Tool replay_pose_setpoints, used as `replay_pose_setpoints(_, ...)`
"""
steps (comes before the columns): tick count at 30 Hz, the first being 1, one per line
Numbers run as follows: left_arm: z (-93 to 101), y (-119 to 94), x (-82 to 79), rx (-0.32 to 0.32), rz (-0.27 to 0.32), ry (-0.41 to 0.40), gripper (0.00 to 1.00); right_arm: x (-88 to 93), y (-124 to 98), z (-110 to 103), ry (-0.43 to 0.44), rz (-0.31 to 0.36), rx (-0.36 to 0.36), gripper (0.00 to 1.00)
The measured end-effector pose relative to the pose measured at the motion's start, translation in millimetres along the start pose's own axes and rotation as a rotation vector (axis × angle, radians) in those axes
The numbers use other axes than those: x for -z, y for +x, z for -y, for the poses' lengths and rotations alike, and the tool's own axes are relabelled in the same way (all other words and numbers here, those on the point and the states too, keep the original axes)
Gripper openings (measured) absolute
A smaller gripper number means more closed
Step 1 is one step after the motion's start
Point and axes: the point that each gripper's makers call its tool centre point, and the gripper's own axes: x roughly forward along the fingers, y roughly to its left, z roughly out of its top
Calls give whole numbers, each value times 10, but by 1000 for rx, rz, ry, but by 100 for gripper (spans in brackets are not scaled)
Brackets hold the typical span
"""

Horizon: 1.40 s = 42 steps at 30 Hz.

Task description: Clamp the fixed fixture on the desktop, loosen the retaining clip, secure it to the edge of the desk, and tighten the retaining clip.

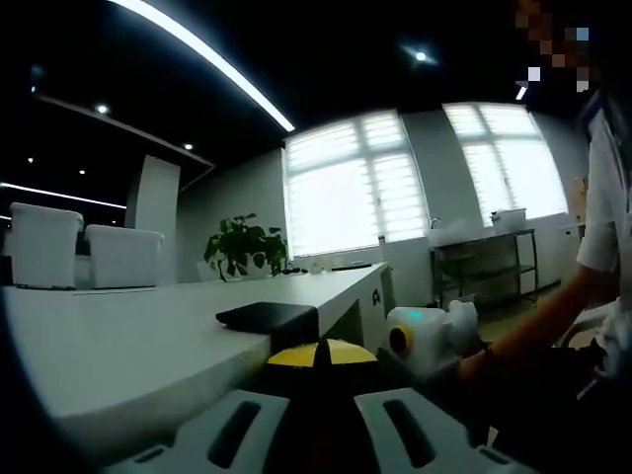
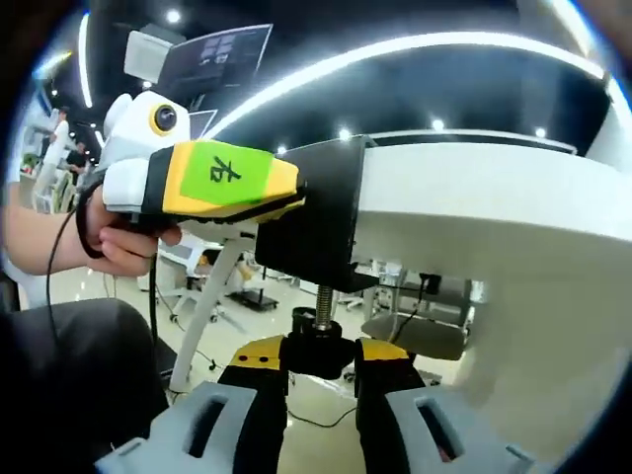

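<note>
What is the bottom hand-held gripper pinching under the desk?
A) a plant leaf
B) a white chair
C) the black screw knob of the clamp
C: in the right gripper view the right hand-held gripper closes its jaws on the black screw knob below the black clamp on the desk edge.

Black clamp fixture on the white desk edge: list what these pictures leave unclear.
- Black clamp fixture top jaw: left gripper view, lower part hidden by left gripper.
- Threaded screw knob: right gripper view, covered by right gripper; grip unclear.
- Fixture's contact under white desk: hidden by its body.
</note>
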Motion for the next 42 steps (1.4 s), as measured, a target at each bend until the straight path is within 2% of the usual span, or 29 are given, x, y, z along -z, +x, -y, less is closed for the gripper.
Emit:
replay_pose_setpoints(2,-2,-2,7,1,3,-2,3,7,10,-51,13,0,-52,25)
replay_pose_setpoints(6,-1,-3,5,3,2,-6,3,25,0,-70,26,-1,-79,25)
replay_pose_setpoints(10,-8,-3,5,3,2,-8,3,30,-15,-79,45,13,-62,25)
replay_pose_setpoints(14,-7,-4,5,3,2,-6,3,55,-84,-65,78,31,21,26)
replay_pose_setpoints(17,-6,-5,5,4,0,-7,3,91,-177,-71,63,30,102,35)
replay_pose_setpoints(20,-4,-5,5,4,1,-9,3,132,-315,-131,43,22,212,43)
replay_pose_setpoints(24,1,-5,7,3,0,-6,3,194,-540,-140,79,6,423,43)
replay_pose_setpoints(26,2,-5,9,2,-2,-3,3,207,-612,-144,97,-10,492,43)
replay_pose_setpoints(30,3,-2,16,1,-3,-1,3,123,-615,-233,104,-3,518,43)
replay_pose_setpoints(32,3,-1,18,0,-4,-1,3,56,-587,-240,48,-6,524,44)
replay_pose_setpoints(34,4,-1,19,-1,-7,5,3,1,-554,-223,36,-1,536,43)
replay_pose_setpoints(38,2,-3,17,0,-2,-1,3,41,-425,-148,69,-12,547,42)
replay_pose_setpoints(42,11,-1,35,1,-10,9,3,30,-319,-178,71,-14,527,38)
